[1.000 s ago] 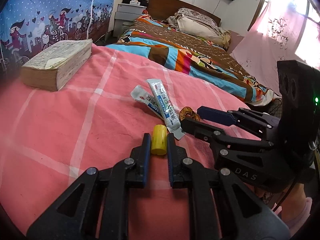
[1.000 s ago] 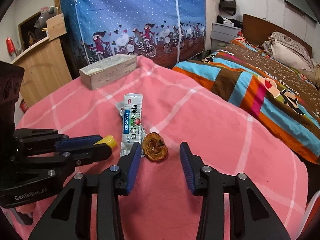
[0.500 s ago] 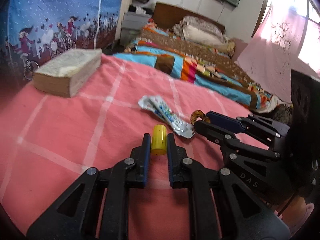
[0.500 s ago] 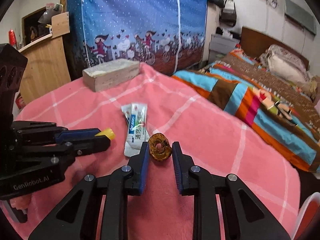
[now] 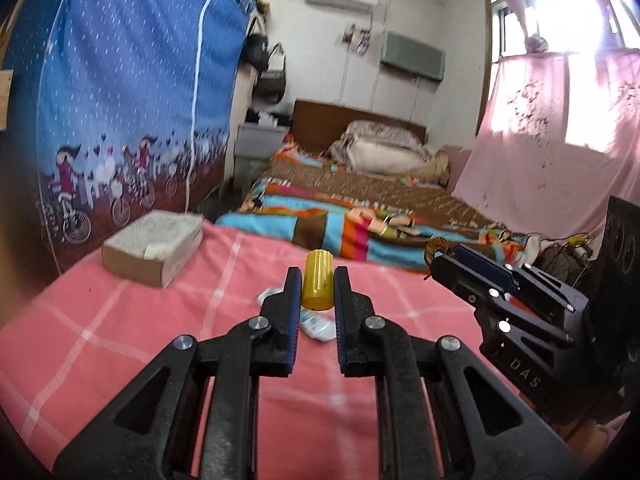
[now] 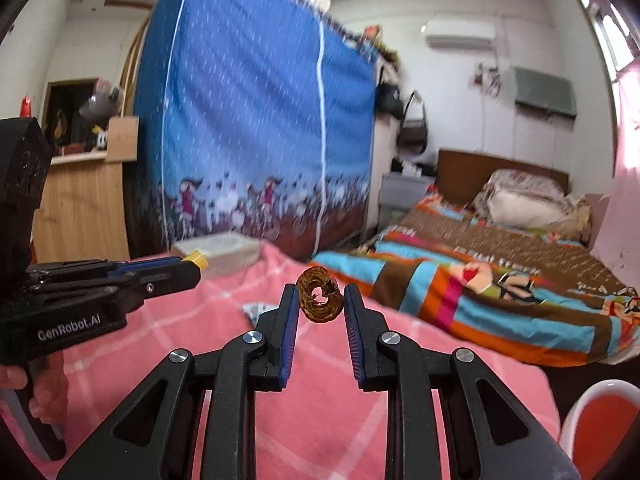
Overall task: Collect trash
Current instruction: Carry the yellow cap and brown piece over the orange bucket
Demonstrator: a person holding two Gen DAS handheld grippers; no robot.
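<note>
left wrist view: the left gripper (image 5: 314,292) is clamped on a small translucent yellow plastic cylinder (image 5: 318,285), held clear above the pink checked bedspread (image 5: 120,328), while the right gripper (image 6: 320,304) pinches a brown dried ring-shaped scrap (image 6: 320,300) in its blue pads, also off the cloth. i judge both pick-ups done and the carry in hand. next, both pieces need a bin, none identifiable here, and the crumpled white-and-blue sachet wrappers (image 5: 318,326) lie uncollected on the spread.

Both grippers (image 5: 316,292) (image 6: 320,300) clamped, side by side
</note>
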